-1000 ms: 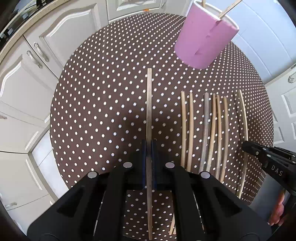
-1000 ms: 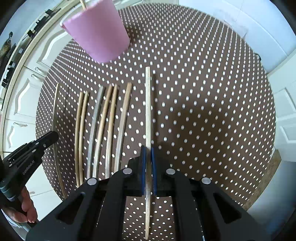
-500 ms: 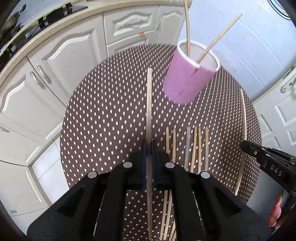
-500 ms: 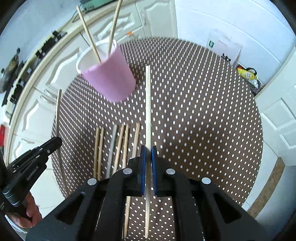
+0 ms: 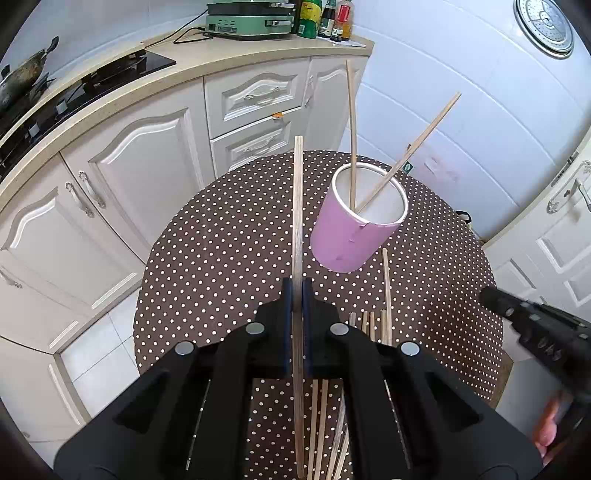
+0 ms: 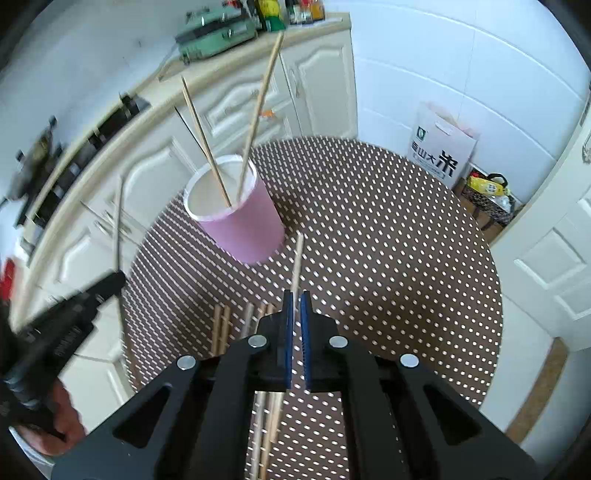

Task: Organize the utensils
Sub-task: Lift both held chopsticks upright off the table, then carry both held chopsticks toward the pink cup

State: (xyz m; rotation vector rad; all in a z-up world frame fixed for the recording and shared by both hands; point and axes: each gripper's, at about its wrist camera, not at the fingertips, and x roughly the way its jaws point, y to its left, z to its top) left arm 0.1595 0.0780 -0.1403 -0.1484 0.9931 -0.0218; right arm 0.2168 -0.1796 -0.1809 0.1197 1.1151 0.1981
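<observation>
My left gripper (image 5: 297,285) is shut on a long wooden chopstick (image 5: 297,206) that points up past the pink cup (image 5: 349,243). The cup stands on the dotted round table (image 5: 221,258) with two chopsticks (image 5: 351,129) leaning in it. My right gripper (image 6: 294,295) is shut, with only a thin gap and nothing between its pads. Under its tips a chopstick (image 6: 296,258) lies on the table (image 6: 388,240), right of a row of several chopsticks (image 6: 221,325). The right wrist view also shows the cup (image 6: 251,229) and the left gripper (image 6: 110,280), blurred, with its stick.
White cabinets (image 5: 140,173) and a counter with a hob and a green appliance (image 5: 247,18) curve round the table's far left. A paper bag (image 6: 443,147) leans on the tiled wall at the right. A hand (image 6: 55,417) holds the left gripper.
Both grippers rose and tipped upward, so the cup's mouth and the counter came into view. The chopstick held in the right gripper has left its pads and now lies on the table.
</observation>
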